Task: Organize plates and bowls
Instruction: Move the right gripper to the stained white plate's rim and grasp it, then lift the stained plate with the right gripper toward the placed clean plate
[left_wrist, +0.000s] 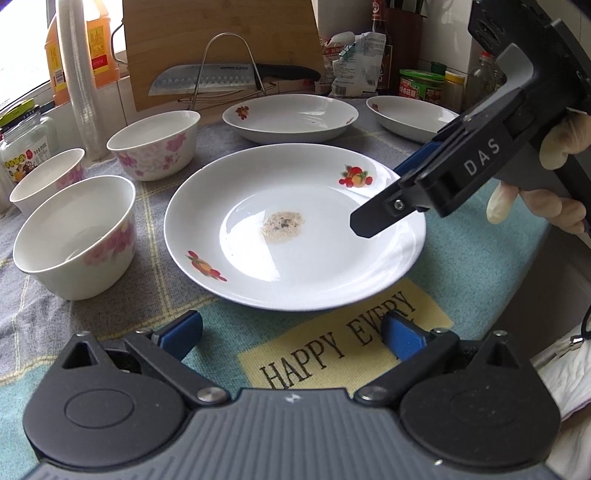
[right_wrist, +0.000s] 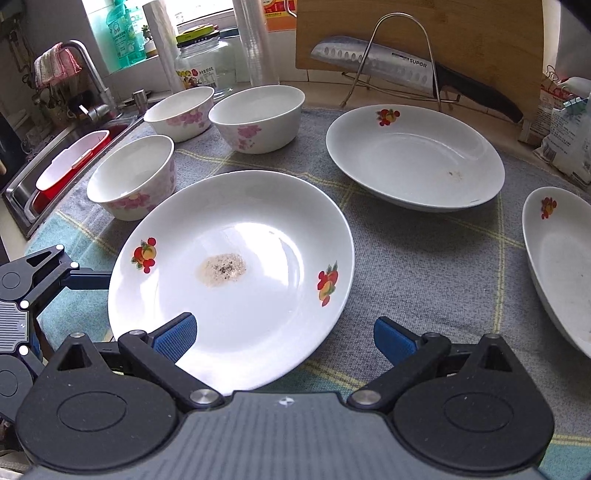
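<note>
We are at the start of gathering the dishes: nothing is stacked yet, and both grippers close in on the flat plate (left_wrist: 295, 225) that lies on the table (right_wrist: 424, 266) nearest us, a patch of crumbs at its middle. Our left gripper (left_wrist: 291, 332) hovers just short of the plate's near rim, jaws spread wide and holding nothing; our right gripper (right_wrist: 284, 334) reaches over the plate's right edge, jaws likewise released, one finger above the rim and one off it. Three floral bowls (right_wrist: 131, 177) stand apart to the left, and two deep plates (right_wrist: 413, 162) sit farther back. Next, we judge, one gripper must straddle the thin rim and pinch it firmly, since glazed china may slip. The mat reads "HAPPY EVERY", the right gripper's body "DAS", and the knife (right_wrist: 373, 61) on the rack "SUPOR".
</note>
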